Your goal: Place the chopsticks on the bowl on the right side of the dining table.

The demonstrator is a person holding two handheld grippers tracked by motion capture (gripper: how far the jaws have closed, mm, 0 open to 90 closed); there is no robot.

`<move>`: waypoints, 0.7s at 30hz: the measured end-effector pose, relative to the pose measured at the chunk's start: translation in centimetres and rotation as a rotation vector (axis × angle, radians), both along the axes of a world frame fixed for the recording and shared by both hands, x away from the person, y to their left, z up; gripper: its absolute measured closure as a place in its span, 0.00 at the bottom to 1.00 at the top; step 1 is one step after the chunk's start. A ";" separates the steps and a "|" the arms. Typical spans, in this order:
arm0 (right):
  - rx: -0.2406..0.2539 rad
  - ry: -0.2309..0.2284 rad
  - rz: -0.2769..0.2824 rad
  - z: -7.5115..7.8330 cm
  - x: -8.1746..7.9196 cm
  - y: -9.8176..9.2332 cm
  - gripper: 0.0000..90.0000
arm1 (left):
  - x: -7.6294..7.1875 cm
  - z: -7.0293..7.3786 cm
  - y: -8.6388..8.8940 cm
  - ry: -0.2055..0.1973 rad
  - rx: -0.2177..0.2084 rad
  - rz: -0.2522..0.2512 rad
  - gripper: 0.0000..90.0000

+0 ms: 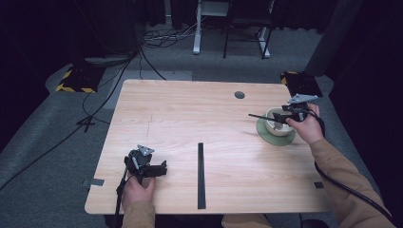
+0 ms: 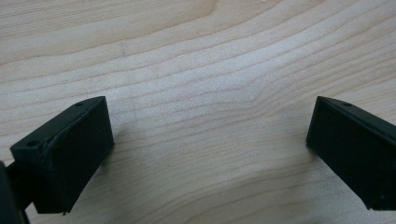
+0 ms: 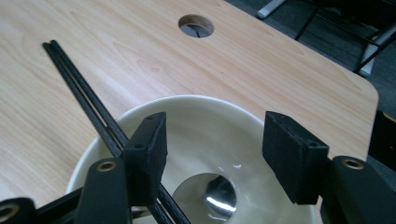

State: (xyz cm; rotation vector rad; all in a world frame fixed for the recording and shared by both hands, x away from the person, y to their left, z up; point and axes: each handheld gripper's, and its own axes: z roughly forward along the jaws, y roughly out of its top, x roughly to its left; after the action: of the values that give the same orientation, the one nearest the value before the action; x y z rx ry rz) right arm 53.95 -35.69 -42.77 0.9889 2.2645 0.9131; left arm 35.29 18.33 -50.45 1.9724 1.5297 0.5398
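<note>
Pale wood-grain table (image 1: 199,114), set on grey carpet in a dark room, carries all the work items I monitor from my remote station. I see the cream bowl (image 3: 205,126) directly below my right gripper (image 3: 215,154); in the high view that bowl (image 1: 277,121) rests on a green plate (image 1: 266,135) near the table's right edge, under the right gripper (image 1: 285,115). A pair of black chopsticks (image 3: 84,93) lies across the bowl rim, passing just outside and beneath the gripper's left-hand jaw and running away past it over the table; whether the jaw touches them I cannot tell. In the high view these chopsticks (image 1: 260,116) stick out from the bowl toward the table centre. The right jaws stand spread above the bowl opening, with nothing pinched between the pads. A metal spoon (image 3: 219,196) lies in the bowl bottom, below the gap between the jaws. Beyond the jaws I see a round cable hole (image 3: 196,25) in the tabletop. My left gripper (image 1: 159,168) sits well apart near the front left, jaws spread wide over bare wood (image 2: 205,93), holding nothing. A second pair of chopsticks (image 1: 201,175) lies between the two grippers, nearer the left one.
</note>
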 end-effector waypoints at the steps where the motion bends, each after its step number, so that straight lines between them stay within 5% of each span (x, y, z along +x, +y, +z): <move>1: -0.004 -0.001 0.010 0.0 -0.1 0.1 0.46 | 0.0 0.0 0.0 0.001 -0.002 -0.001 0.01; 7: 0.025 -0.043 0.014 0.8 -1.0 -0.2 0.46 | 0.0 0.0 0.0 0.000 0.000 0.000 0.01; 14: 0.036 -0.094 -0.015 2.8 -3.9 -4.1 0.44 | 0.0 0.0 0.0 0.001 -0.002 0.000 0.01; 21: 0.012 -0.068 -0.047 1.9 -5.3 -6.4 0.41 | 0.0 0.0 0.0 0.000 0.001 0.001 0.01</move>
State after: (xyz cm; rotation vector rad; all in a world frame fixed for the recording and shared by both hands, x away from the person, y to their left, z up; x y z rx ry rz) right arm 48.68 -42.06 -40.90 0.9975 2.1729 0.9268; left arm 35.29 18.33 -50.45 1.9725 1.5303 0.5406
